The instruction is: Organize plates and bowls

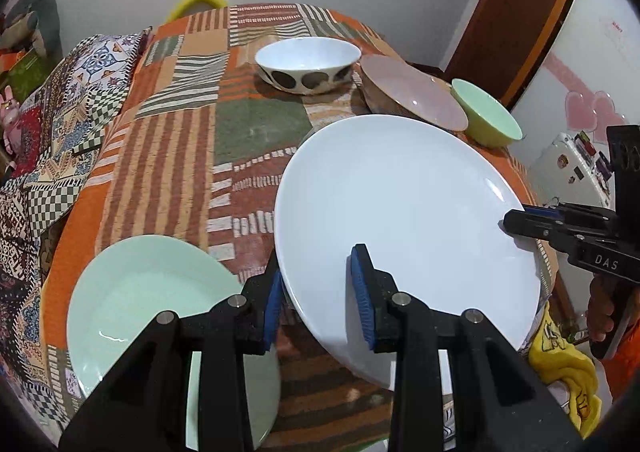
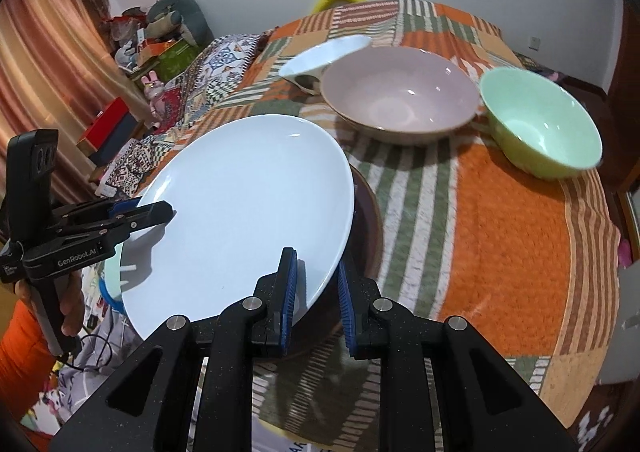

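Left wrist view, "DAS" on right gripper (image 1: 506, 221), "GenRobot.AI" on left gripper (image 2: 166, 208)

Large white plate (image 1: 404, 220), tilted, clamped at opposite rims between both grippers' pads. Mint plate (image 1: 132, 312) flat, below left of left gripper. Farther ahead: spotted white bowl (image 1: 308, 64), pink bowl (image 2: 400, 96), mint-and-yellow bowl (image 2: 540, 120), all upright. Dark plate (image 2: 366, 228) under white plate's right edge.

A lived-in home room
Patchwork orange-and-green striped cloth (image 1: 256, 124) covers the desk; grey stuffed toy (image 2: 176, 18) on cluttered shelves, white fridge with magnets (image 1: 576, 168), striped orange curtain (image 2: 52, 64)
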Tool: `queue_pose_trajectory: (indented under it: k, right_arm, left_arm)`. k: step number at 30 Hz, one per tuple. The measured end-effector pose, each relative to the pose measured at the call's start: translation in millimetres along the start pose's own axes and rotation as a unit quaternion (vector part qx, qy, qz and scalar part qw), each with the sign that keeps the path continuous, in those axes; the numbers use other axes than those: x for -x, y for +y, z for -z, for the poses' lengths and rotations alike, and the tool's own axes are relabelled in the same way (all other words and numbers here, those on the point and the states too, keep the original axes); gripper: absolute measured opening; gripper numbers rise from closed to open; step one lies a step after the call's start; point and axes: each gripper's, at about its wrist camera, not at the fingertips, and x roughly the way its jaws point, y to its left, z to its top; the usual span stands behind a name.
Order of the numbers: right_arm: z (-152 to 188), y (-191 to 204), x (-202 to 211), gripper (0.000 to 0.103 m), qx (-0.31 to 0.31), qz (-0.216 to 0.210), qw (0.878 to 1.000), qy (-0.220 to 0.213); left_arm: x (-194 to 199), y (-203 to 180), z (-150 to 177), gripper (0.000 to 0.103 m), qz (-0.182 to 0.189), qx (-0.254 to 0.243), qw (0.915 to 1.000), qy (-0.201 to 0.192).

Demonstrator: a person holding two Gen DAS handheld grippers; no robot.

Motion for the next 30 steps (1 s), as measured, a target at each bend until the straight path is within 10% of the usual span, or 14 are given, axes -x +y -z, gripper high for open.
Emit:
queue_pose_trajectory:
  k: [30]
  right_arm:
    - [12, -10, -14, 0.020, -0.008, 0.029, 0.999, 0.013]
  left_arm:
    - [-32, -9, -1, 0.035, -0.017, -0.004, 0.9995, 0.026]
